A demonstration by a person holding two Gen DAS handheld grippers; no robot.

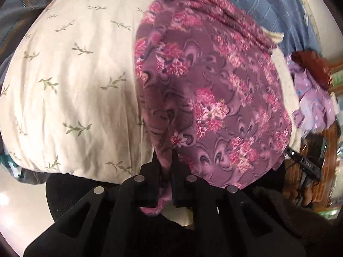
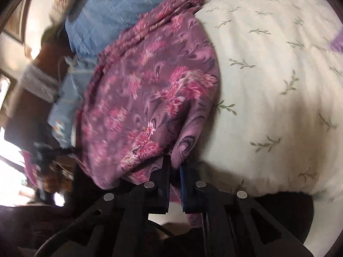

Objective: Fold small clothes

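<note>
Both tongs are clamped on the same garment.

Left tongs (image 1: pixel 166 162): fingers pressed together, pinching the near edge of the purple floral cloth (image 1: pixel 210 90). A strip of that cloth hangs down between the fingers at the bottom centre of the left wrist view.

Right tongs (image 2: pixel 174 167): fingers close together, pinching a bunched corner of the purple floral cloth (image 2: pixel 145 90) at the lower centre of the right wrist view. Some fabric shows below the grip, between the fingers.

The cloth lies spread on a cream bedcover with a green sprig print (image 1: pixel 70 81). In the left wrist view it fills the centre and right of the frame, bedcover to its left. In the right wrist view it takes the centre left, bedcover (image 2: pixel 268 81) to its right. Its far end is gathered into tight pleats, top centre in both views.

A blue checked fabric (image 1: pixel 268 6) lies beyond the pleated end, upper right in the left wrist view, upper left (image 2: pixel 111 17) in the right. A lilac garment (image 1: pixel 310 100) sits at the right edge of the left wrist view, apart from the floral cloth. The left side of the right wrist view is motion-blurred; I cannot tell what is there.
</note>
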